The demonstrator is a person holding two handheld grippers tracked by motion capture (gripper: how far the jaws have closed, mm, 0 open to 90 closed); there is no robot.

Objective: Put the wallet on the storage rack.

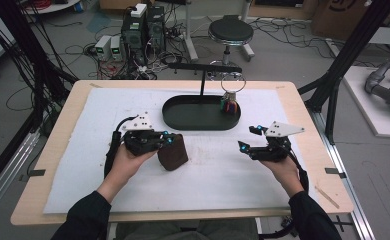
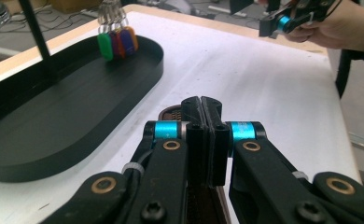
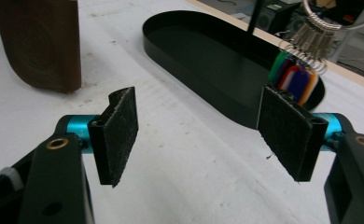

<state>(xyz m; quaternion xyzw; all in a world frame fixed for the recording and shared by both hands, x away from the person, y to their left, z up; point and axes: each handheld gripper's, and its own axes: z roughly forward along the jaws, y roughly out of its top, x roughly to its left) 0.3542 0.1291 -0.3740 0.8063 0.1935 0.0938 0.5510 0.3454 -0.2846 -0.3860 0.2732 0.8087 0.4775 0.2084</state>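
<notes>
Evidently the left gripper (image 1: 169,140) has its fingers pressed together on the top edge of the brown leather pouch (image 1: 173,152), holding it upright on the white surface (image 1: 218,175) just near of the black oval tray (image 1: 201,113). The right gripper (image 1: 249,139) waits apart on the right, fingers spread wide, probably ready to help open the pouch.

On the worktop (image 1: 58,165) the left claw (image 1: 169,139) touches a brown block (image 1: 173,153); the right claw (image 1: 249,138) hovers near a black tray (image 1: 183,117).
</notes>
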